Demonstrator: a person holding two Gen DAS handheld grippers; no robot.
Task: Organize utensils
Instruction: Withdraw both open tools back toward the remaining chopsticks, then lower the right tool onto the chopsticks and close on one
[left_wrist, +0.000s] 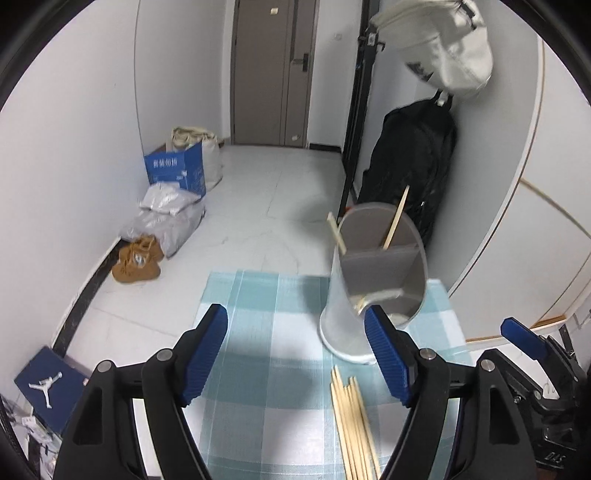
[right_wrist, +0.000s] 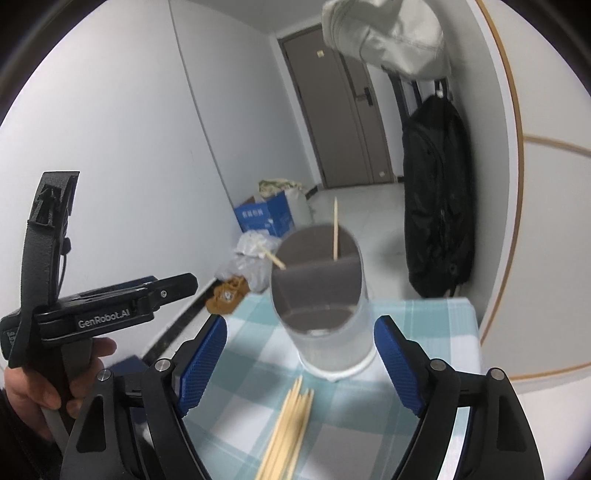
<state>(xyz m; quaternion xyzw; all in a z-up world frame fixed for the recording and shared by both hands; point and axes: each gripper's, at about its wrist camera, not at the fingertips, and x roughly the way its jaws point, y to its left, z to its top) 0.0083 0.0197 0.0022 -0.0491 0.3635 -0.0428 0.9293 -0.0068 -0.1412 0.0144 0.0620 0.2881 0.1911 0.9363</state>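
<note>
Right wrist view: my right gripper and left gripper both gape wide, holding nothing. Pale wooden chopsticks lie bundled on the checked tablecloth; beyond them, a translucent divided holder carries two more.

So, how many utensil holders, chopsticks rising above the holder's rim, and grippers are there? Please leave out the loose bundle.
Utensil holder: 1
Chopsticks above the rim: 2
Grippers, the left gripper and the right gripper, both open: 2
Total: 5
</note>
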